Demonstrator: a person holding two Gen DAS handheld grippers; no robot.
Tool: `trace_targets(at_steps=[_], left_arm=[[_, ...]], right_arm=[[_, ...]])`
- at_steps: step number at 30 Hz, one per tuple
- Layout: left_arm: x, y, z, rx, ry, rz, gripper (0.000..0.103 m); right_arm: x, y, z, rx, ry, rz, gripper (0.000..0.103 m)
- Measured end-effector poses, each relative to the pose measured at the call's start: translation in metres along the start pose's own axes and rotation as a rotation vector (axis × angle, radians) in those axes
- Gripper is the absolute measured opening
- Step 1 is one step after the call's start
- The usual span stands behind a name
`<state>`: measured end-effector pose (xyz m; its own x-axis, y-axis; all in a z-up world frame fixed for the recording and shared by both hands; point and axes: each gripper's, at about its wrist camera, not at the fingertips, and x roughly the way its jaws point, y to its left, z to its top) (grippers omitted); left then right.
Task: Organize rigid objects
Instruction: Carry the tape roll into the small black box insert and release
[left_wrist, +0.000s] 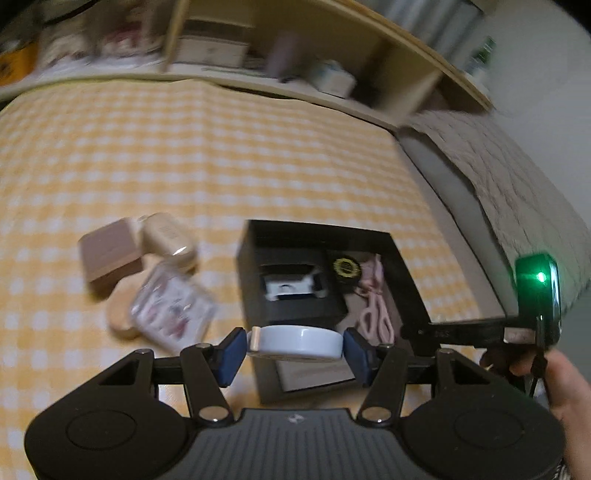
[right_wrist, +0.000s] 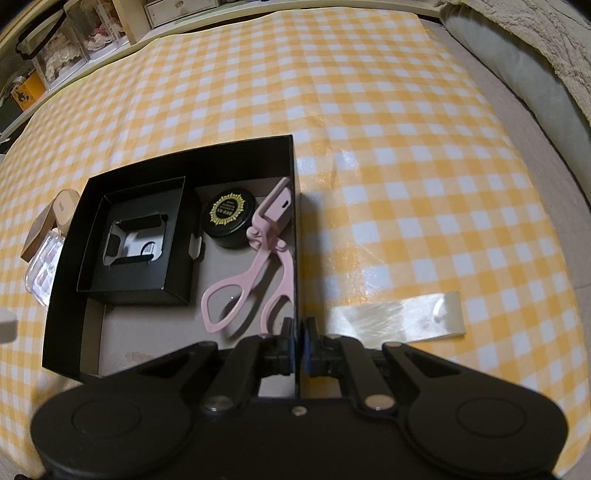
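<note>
Round tin into the box

My left tongs (left_wrist: 294, 345) clamp the pale tin (left_wrist: 295, 341) by its rim, probably light and slick; right tongs (right_wrist: 298, 341) pinch the black box (right_wrist: 66, 295) wall at 6 o'clock.

No legible text anywhere. Black round tin (right_wrist: 229, 217) has a gold sunburst label with print too small to read; beige case (left_wrist: 170, 236) shows an embossed mark, blurred.
</note>
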<state>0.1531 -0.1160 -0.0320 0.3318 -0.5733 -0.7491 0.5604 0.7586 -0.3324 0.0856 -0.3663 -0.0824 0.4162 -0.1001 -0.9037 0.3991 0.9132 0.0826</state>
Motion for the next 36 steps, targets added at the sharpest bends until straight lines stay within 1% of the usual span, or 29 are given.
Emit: trace_targets(at_steps=[2,5,9,12,18,21,23,26,28,30,36], left_arm=[[0.009,-0.014,0.003,0.048,0.006,0.016,0.058],[0.026,-0.024,0.013,0.089,0.014,0.043,0.058],[0.054,-0.03,0.032,0.094,0.002,0.104,0.058],[0.077,-0.031,0.044,0.081,0.009,0.146,0.058],[0.11,-0.03,0.053,0.069,0.045,0.219,0.058],[0.117,-0.028,0.051,0.045,0.036,0.222,0.058],[0.119,-0.03,0.049,0.049,0.02,0.223,0.058],[0.12,-0.032,0.046,0.05,0.011,0.22,0.061],[0.124,-0.037,0.046,0.074,0.024,0.211,0.071],[0.124,-0.039,0.047,0.086,0.03,0.228,0.078],[0.113,-0.038,0.043,0.074,0.047,0.196,0.078]], right_arm=[[0.0,0.0,0.0,0.0,0.0,0.001,0.005],[0.0,0.0,0.0,0.001,-0.001,0.004,0.005],[0.0,-0.001,0.0,-0.001,-0.001,0.005,0.005],[0.0,-0.002,0.0,0.002,-0.002,0.009,0.006],[0.001,-0.004,0.001,0.006,-0.001,0.015,0.006],[0.001,-0.004,0.001,0.006,0.0,0.017,0.006],[0.001,-0.004,0.001,0.007,0.0,0.02,0.006],[0.001,-0.004,0.001,0.007,0.0,0.02,0.006],[0.001,-0.004,0.001,0.008,-0.001,0.022,0.006],[0.001,-0.004,0.001,0.008,-0.001,0.021,0.006],[0.001,-0.003,0.001,0.007,-0.001,0.02,0.006]])
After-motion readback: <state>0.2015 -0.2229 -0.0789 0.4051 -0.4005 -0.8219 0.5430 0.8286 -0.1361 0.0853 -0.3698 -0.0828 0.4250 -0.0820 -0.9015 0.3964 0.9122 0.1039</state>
